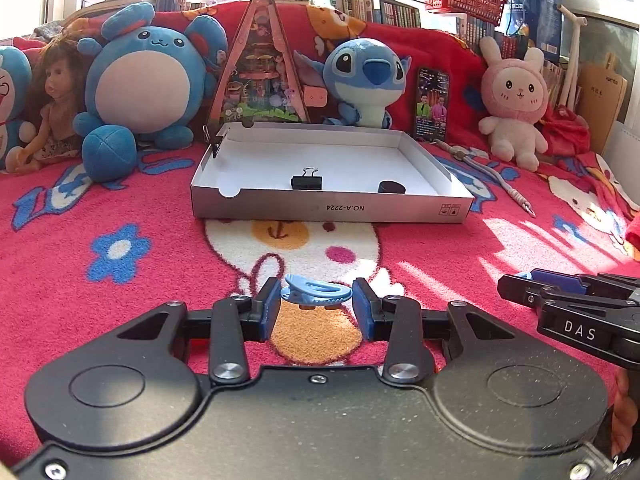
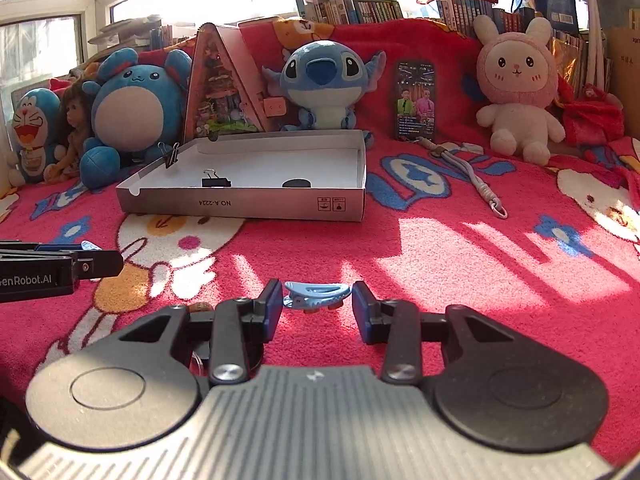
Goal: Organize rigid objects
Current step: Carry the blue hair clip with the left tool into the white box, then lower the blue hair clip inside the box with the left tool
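Holding a blue clip in each gripper, left gripper and right gripper; white box at 12 o'clock already has a binder clip and a black cap.

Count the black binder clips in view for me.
2. One binder clip lies on the floor of the white box, near its front wall. The other binder clip is clamped on the box's left wall. More could be hidden behind the front wall.

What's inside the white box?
Inside the white box lie a black binder clip and a small round black thing. Another binder clip is clipped on its left wall. The front wall hides the nearest floor strip.
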`<state>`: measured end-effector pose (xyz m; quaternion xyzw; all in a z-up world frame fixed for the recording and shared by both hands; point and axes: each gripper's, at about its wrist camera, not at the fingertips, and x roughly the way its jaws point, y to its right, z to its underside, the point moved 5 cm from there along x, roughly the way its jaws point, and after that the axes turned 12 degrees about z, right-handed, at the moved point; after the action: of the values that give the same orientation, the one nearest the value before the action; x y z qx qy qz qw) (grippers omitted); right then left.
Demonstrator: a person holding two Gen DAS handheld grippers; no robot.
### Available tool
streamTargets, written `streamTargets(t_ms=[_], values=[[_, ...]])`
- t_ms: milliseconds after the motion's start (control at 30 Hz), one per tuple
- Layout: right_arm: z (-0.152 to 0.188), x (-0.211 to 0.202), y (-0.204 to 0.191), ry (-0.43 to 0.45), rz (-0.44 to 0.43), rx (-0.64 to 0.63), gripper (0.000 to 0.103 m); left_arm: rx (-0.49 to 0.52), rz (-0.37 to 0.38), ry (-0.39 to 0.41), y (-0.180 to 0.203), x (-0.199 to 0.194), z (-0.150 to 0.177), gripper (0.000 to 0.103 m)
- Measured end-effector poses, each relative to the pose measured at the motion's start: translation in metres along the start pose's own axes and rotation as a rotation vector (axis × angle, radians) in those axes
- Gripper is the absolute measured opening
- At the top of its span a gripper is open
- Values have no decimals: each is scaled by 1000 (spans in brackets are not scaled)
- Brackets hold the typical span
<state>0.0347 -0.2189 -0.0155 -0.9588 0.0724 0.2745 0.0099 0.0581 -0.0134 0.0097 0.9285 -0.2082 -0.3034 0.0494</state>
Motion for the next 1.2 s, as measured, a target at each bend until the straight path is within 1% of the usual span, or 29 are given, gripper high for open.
streamTargets(t_ms=[100, 233, 333, 467, 600, 800, 933, 1067, 1200], values=[[-9, 7, 4, -30, -8, 44, 43, -29, 12, 0, -7, 4, -14, 37], [-26, 15, 7, -59, -24, 98, 43, -22, 1, 27, -14, 9, -36, 37], [-41, 22, 7, -68, -37, 121, 43, -26, 6, 38, -19, 14, -54, 37], [-62, 33, 7, -87, -58, 151, 43, -40, 10, 34, -25, 26, -76, 37], [-83, 49, 5, -123, -77, 178, 43, -31, -9, 23, -31, 43, -96, 37], [-106, 80, 0, -204, -88, 198, 43, -46, -32, -37, -46, 76, -119, 37], [-116, 102, -3, -267, -79, 225, 43, -94, -33, -81, -60, 97, -128, 37], [-119, 122, -5, -310, -57, 225, 43, -116, -46, -124, -71, 117, -130, 37], [-118, 137, -10, -335, -18, 202, 43, -138, -59, -160, -79, 133, -125, 37]])
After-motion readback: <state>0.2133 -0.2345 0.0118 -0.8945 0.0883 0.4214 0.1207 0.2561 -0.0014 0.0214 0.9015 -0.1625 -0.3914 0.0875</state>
